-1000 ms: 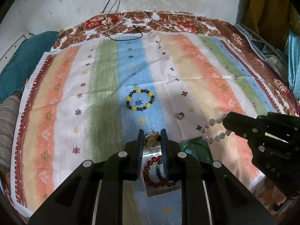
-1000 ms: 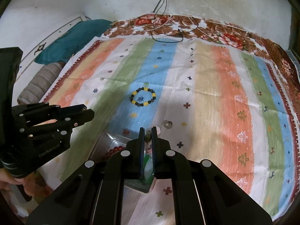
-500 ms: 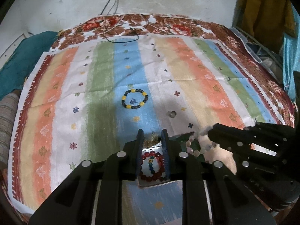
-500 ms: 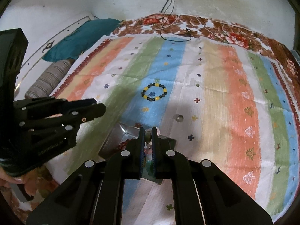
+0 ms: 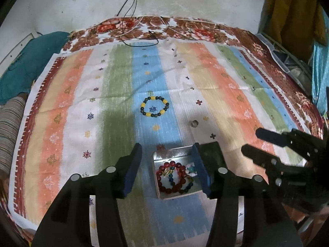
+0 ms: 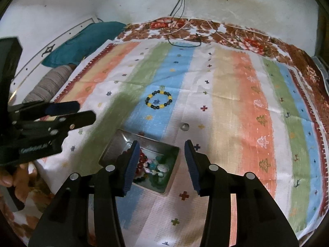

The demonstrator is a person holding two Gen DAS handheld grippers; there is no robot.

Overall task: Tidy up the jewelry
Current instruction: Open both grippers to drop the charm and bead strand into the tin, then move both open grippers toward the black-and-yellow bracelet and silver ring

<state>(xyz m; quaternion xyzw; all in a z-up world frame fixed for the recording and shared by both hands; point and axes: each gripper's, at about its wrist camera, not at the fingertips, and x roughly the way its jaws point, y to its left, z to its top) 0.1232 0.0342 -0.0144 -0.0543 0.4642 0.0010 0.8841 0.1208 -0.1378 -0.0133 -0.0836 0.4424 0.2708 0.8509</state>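
Note:
A small metal tin (image 5: 164,154) (image 6: 115,144) lies on the striped cloth. It holds a red bead bracelet (image 5: 164,185), a white and teal bead bracelet (image 6: 158,167) and other pieces. My left gripper (image 5: 167,147) is open and empty above the tin. My right gripper (image 6: 161,144) is open and empty above the tin's right half; it also shows in the left wrist view (image 5: 253,142). A black and yellow bead bracelet (image 5: 154,106) (image 6: 158,102) lies farther back on the blue stripe. A small silver ring (image 5: 194,123) (image 6: 184,126) lies between it and the tin.
The striped cloth (image 5: 226,86) covers a floral bedspread (image 5: 195,28). Black and white cables (image 5: 141,35) lie at the far edge by the wall. A teal pillow (image 6: 86,41) and a striped bolster (image 6: 49,84) sit at the left. Clutter (image 5: 292,61) lies at the right.
Both grippers have opened. The gold piece from the left and the white bead bracelet from the right are now let go, and the white beads lie in the tin. Both grippers pulled back.

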